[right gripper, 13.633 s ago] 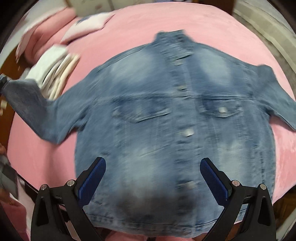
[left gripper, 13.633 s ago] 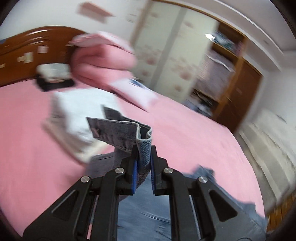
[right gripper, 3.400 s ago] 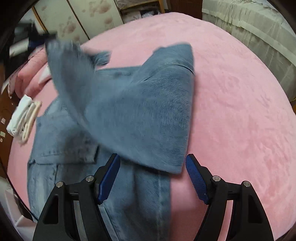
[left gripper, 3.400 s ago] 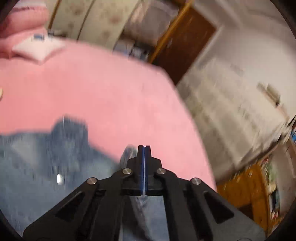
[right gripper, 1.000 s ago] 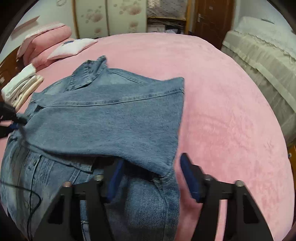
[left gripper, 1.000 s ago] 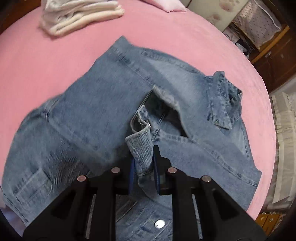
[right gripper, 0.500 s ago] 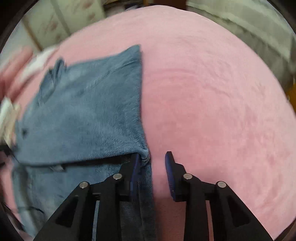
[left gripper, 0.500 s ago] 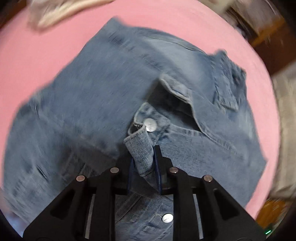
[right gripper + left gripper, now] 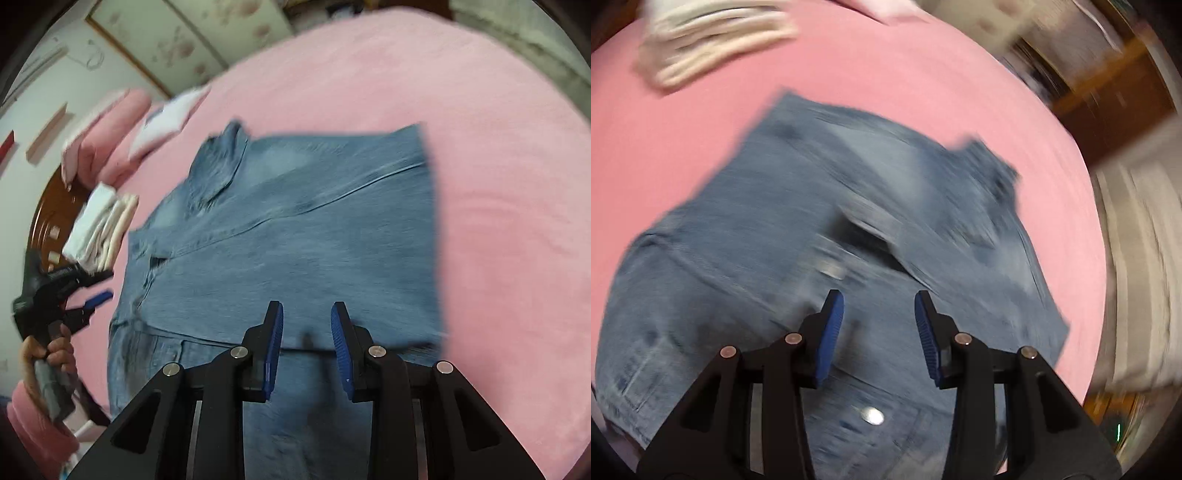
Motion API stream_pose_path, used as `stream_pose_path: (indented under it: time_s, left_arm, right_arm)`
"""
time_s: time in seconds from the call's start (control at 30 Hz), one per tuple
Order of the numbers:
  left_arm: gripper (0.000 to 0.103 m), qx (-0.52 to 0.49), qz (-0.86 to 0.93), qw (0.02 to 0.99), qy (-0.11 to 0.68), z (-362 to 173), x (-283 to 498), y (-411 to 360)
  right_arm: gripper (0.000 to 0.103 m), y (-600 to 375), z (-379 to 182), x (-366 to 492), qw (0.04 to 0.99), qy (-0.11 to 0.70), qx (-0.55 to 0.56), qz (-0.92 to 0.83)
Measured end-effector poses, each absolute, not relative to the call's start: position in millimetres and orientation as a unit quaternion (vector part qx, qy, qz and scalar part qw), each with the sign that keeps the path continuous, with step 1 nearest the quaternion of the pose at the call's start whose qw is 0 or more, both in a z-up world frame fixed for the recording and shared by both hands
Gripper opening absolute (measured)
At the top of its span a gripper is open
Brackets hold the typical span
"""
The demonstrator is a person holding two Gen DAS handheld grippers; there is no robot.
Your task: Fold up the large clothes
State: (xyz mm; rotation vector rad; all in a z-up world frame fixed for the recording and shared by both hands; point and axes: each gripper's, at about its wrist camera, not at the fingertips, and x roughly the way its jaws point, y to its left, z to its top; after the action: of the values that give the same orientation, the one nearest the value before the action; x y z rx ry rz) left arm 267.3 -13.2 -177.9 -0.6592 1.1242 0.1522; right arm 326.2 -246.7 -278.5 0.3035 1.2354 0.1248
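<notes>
Lying on bed: the denim jacket is spread over the pink bedspread, partly folded, with one side panel turned over across the body so a straight folded edge runs down its right side in the right wrist view
Collar: the jacket's collar points toward the head of the bed, near the pillows
Left gripper: the left gripper points down over the jacket with its blue pads apart and its jaws opening; nothing is between them, and the denim lies below, clear of the pads
Left gripper seen from the right: it shows at the left edge of the right wrist view, held in a person's hand beside the jacket's edge
Right gripper: the right gripper hangs over the near edge of the folded panel, jaws closing, a gap between the pads and no cloth pinched in them
Snap button: a metal button shows on the jacket front just below the left gripper
Folded stack: a pile of white folded laundry sits on the bedspread, apart from the jacket
Pillows: a white pillow and a rolled pink quilt lie at the head of the bed
Picture quality: the left wrist view is blurred, so fine seams cannot be told
</notes>
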Motion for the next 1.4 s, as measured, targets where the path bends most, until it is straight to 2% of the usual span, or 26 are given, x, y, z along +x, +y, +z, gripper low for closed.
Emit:
stream_pose_path:
  time_s: [0.07, 0.17, 0.23, 0.3, 0.33, 0.37, 0.43, 0.53, 0.57, 0.7, 0.77, 0.87, 1.07, 1.23, 1.4]
  left_arm:
    - [0.036, -0.292, 0.033, 0.782, 0.55, -188.4, 277.5, -43.3]
    - [0.03, -0.259, -0.003, 0.754, 0.604, -213.7, 291.6, -90.4]
    - [0.03, -0.219, 0.001, 0.738, 0.638, -230.3, 296.0, -111.4]
    - [0.022, -0.173, 0.019, 0.736, 0.654, -239.9, 296.7, -120.2]
    - [0.019, -0.166, 0.024, 0.742, 0.649, -239.0, 295.4, -117.3]
    - [0.018, -0.16, 0.038, 0.747, 0.644, -237.3, 293.7, -111.9]
    - [0.018, -0.134, 0.087, 0.755, 0.635, -234.6, 288.6, -95.1]
    - [0.013, -0.13, 0.14, 0.756, 0.626, -237.0, 279.8, -59.2]
    - [0.001, -0.141, 0.149, 0.754, 0.624, -238.0, 277.3, -47.4]
    - [0.001, -0.193, 0.153, 0.742, 0.623, -240.2, 272.6, -32.6]
    - [0.001, -0.182, 0.155, 0.741, 0.627, -232.9, 275.7, -47.0]
    - [0.001, -0.218, 0.102, 0.752, 0.613, -219.9, 285.2, -67.4]
    - [0.002, -0.24, 0.053, 0.776, 0.58, -209.4, 329.7, -110.9]
    - [0.002, -0.212, 0.07, 0.784, 0.58, -219.0, 374.0, -114.8]
    - [0.002, -0.152, 0.167, 0.803, 0.551, -222.1, 369.6, -81.0]
  right_arm:
    - [0.015, -224.8, -295.6, 345.6, 0.778, 0.606, 0.156, 0.058]
    - [0.015, -204.5, -307.9, 357.2, 0.756, 0.623, 0.19, 0.068]
    - [0.015, -201.0, -309.1, 359.5, 0.757, 0.621, 0.193, 0.058]
    - [0.011, -211.3, -309.3, 354.4, 0.758, 0.619, 0.2, 0.05]
    - [0.01, -220.5, -308.9, 351.0, 0.762, 0.617, 0.195, 0.033]
    - [0.004, -228.0, -310.9, 343.0, 0.768, 0.614, 0.183, 0.013]
    - [0.0, -255.5, -311.2, 331.9, 0.775, 0.619, 0.101, -0.077]
    - [0.0, -294.8, -304.6, 316.2, 0.78, 0.607, 0.124, -0.088]
    - [0.0, -299.0, -301.4, 314.4, 0.78, 0.606, 0.127, -0.092]
    - [0.0, -287.9, -287.8, 318.1, 0.778, 0.581, -0.036, -0.235]
    - [0.0, -294.2, -277.9, 320.5, 0.805, 0.556, 0.052, -0.202]
    - [0.0, -277.8, -272.5, 339.3, 0.829, 0.53, 0.156, -0.087]
    - [0.0, -201.2, -285.2, 404.2, 0.805, 0.531, 0.208, 0.161]
    - [0.0, -194.7, -310.0, 459.3, 0.809, 0.548, 0.186, 0.1]
    - [0.0, -270.2, -314.8, 460.0, 0.82, 0.528, 0.219, 0.037]
